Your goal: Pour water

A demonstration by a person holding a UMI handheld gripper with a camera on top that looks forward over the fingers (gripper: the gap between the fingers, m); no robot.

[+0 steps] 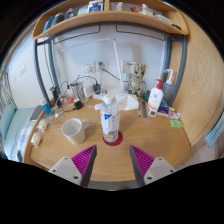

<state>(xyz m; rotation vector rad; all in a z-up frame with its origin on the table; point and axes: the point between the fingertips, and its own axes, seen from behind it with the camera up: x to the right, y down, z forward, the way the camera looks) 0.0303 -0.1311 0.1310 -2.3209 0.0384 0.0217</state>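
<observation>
A clear plastic water bottle (110,118) with a white and blue label stands upright on a round red coaster (112,139) in the middle of the wooden desk (150,140). A white cup (73,129) stands to its left on the desk. My gripper (113,161) is open, its two magenta pads (84,158) spread wide with only bare desk between them. The bottle stands just ahead of the fingers, in line with the gap, apart from them.
A white bottle with a red cap (154,98) stands at the back right. Small items and cables (75,95) crowd the back left of the desk. A shelf (110,17) runs overhead. A wooden wall panel (200,80) closes the right side.
</observation>
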